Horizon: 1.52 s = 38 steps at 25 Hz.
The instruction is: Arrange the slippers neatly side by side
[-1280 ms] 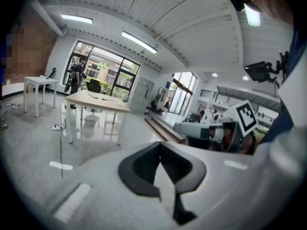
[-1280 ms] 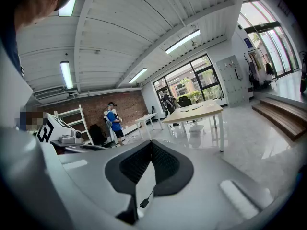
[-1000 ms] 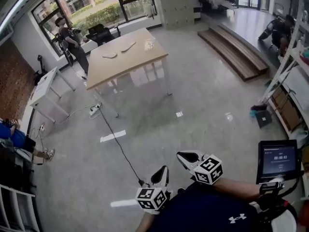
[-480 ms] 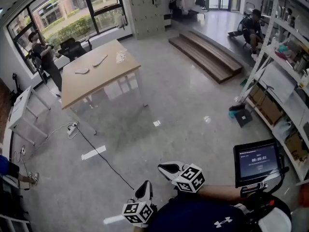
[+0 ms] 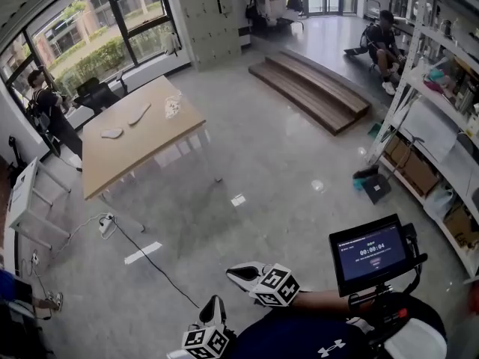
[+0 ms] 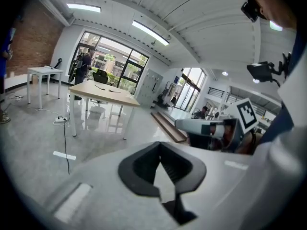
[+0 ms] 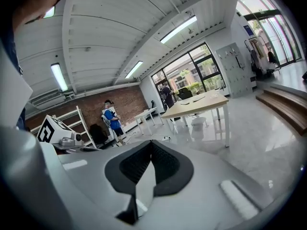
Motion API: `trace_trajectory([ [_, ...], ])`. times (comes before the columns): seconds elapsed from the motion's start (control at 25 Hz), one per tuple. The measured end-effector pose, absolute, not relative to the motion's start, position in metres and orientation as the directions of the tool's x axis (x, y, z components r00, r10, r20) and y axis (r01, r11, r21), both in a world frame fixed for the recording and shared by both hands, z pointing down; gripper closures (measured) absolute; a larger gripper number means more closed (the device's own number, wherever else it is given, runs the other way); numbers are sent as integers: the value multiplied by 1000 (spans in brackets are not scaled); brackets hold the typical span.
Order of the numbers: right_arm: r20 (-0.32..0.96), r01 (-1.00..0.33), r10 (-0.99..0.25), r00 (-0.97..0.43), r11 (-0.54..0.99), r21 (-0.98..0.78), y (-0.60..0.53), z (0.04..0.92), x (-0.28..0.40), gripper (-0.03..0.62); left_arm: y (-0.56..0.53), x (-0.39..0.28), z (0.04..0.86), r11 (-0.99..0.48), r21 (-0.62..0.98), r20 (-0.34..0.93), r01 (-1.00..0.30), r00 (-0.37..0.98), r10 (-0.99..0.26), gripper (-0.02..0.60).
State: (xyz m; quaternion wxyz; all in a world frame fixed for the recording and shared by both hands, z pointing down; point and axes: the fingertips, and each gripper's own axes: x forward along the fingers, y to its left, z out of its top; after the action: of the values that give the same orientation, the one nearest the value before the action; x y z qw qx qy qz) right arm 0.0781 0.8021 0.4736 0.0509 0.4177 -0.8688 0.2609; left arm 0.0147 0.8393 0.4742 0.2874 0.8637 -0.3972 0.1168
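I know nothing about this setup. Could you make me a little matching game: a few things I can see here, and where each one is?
Things
1. slippers
2. small screen
3. power strip
4. wooden steps

Places
A. on the floor, just beside the wooden table
B. lying on top of that table
C. mounted by the person's right arm, close to the right tool
D. far across the floor, near the metal shelves

Pairs: 1-B, 2-C, 3-A, 4-D
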Motion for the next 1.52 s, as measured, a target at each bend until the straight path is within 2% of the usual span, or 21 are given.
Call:
trace_trajectory([
  [0.24, 282, -732, -698, -659, 508, -453, 756, 473, 107, 583, 798, 38, 490, -530, 366, 458, -765, 644, -613, 578],
  [0.56, 215, -718, -723, -657, 513, -470, 696, 460, 156, 583, 740, 75, 487, -475, 348, 497, -808, 589, -637, 578],
  [1.04, 266, -725, -706, -657, 494, -480, 671, 483, 162, 583, 717, 77, 502, -425, 415, 492, -805, 591, -640, 578],
  [1.52, 330, -787, -742, -584, 416, -456, 612, 499, 151, 583, 654, 61, 519, -452, 483, 480, -750, 659, -579, 578],
])
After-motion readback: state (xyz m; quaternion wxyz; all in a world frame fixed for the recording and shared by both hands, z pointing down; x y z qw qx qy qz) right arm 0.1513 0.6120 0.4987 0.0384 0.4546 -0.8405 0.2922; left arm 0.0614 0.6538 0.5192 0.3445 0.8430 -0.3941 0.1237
